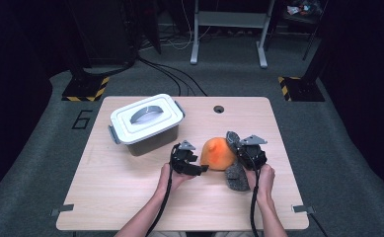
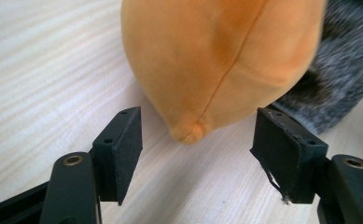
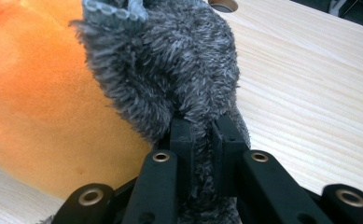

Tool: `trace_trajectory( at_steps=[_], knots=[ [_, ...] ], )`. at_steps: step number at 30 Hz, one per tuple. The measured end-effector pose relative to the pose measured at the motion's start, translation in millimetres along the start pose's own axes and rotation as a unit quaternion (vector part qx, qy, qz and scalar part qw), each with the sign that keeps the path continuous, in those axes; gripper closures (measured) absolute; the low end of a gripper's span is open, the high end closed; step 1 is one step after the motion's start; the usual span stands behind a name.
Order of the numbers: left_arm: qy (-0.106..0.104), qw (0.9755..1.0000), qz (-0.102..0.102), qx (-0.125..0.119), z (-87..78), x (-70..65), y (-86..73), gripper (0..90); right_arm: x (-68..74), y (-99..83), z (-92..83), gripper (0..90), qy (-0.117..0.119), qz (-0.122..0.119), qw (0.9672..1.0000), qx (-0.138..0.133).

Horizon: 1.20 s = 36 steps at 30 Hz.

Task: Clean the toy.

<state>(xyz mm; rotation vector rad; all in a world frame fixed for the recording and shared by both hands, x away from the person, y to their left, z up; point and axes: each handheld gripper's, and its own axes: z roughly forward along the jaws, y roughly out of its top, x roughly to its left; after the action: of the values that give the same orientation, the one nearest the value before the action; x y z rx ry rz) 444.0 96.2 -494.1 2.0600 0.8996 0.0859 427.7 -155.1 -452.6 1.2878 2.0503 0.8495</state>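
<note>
The grey furry piece (image 3: 179, 70) was pinched in the right claw (image 3: 201, 128). The left claw (image 2: 198, 140) was spread around the orange plush (image 2: 216, 60), ungripped; lidded box (image 1: 147, 123) at upper left remained shut.

Pale wood-grain worktop (image 1: 130, 197), matt and smooth, fine streaks running lengthwise, at the centre of the high view. Orange plush toy (image 2: 216, 60), soft short-pile velvety cloth with a stitched seam down the middle, upper centre of the left gripper view. Grey fuzzy fabric (image 3: 170, 70), long shaggy fibres, rough and matt, centre of the right gripper view. Grey plastic lidded box (image 1: 147, 123), smooth with a slight sheen, upper left of the worktop. Black matt plastic on the left hand-held gripper (image 2: 198, 154), brass-coloured metal rivets, pads faced with dull, slightly grainy rubber-like sheet. Same black matt finish on the right hand-held gripper (image 3: 201, 140).
</note>
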Motion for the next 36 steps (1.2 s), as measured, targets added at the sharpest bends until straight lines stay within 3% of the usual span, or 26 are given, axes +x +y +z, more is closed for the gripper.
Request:
trace_trajectory(
  at_steps=[3, 5, 9, 12, 19, 22, 24, 26, 32, 36],
  knots=[
    [0.002, 0.9999, 0.0, 0.015, 6.4, -1.2, -0.9, 37.4, -1.3, -1.7, -0.2, 80.7, -0.001, 0.004, 1.0, 0.002],
    [0.0, 0.9998, 0.006, 0.017, 8.1, -0.8, -1.3, 48.0, -3.1, -3.1, -0.3, 80.7, 0.0, 0.001, 1.0, 0.006],
    [-0.001, 0.9999, 0.014, -0.006, 9.5, -2.3, -0.8, 67.6, -4.1, -5.2, -1.0, 80.8, -0.001, 0.007, 1.0, 0.004],
    [0.003, 0.9998, 0.017, -0.012, 7.1, -2.8, 0.9, 74.8, -5.0, -5.4, -2.7, 80.8, -0.002, 0.014, 0.9999, -0.003],
    [0.012, 0.999, 0.041, -0.015, -9.3, -5.3, 10.3, 77.0, -6.8, -4.7, -10.5, 80.8, 0.004, 0.013, 0.9998, -0.015],
    [0.023, 0.9968, 0.077, -0.009, -19.6, -12.7, 19.7, 77.6, -3.5, -0.5, -15.6, 80.8, 0.006, 0.009, 0.9997, -0.023],
    [0.025, 0.9965, 0.078, -0.011, -21.6, -14.7, 21.4, 77.7, -2.7, 1.0, -17.4, 80.8, 0.008, 0.01, 0.9996, -0.025],
    [0.028, 0.9947, 0.098, -0.007, -27.0, -17.4, 26.4, 78.2, -0.4, 6.1, -22.3, 80.7, 0.011, 0.007, 0.9993, -0.035],
    [0.021, 0.9924, 0.121, -0.002, -35.9, -19.7, 37.1, 78.1, 0.3, 14.5, -27.4, 80.7, 0.017, 0.011, 0.9984, -0.053],
    [0.021, 0.9924, 0.121, -0.003, -34.9, -20.8, 38.6, 75.1, -1.6, 10.2, -13.4, 80.7, 0.035, 0.023, 0.9985, -0.036]
  ],
)
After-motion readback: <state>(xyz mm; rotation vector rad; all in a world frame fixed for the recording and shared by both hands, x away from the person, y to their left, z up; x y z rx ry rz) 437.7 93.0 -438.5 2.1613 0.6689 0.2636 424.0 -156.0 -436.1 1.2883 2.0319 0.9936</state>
